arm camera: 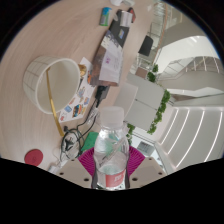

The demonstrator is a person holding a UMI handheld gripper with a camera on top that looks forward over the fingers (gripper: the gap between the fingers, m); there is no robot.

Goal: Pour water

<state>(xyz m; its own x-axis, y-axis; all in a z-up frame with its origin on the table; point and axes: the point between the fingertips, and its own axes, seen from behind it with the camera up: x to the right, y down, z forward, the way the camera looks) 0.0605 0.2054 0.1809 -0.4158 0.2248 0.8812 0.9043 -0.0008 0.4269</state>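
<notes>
A clear plastic water bottle (111,148) with a red label stands between my fingers and reaches up ahead of them, with water showing inside it. My gripper (111,160) is shut on it. The magenta pads (88,158) press against its body from both sides. The bottle's top (112,110) sits in front of a cluttered table. A white round container (52,82) lies beyond the fingers to the left, with a yellow stick leaning at its rim. The whole room appears tilted in the gripper view.
A long table (100,70) strewn with papers, boxes and cables runs diagonally away from the bottle. A small red round object (33,157) lies to the left of the fingers. White stairs with railings (185,70) and green plants (150,72) are off to the right.
</notes>
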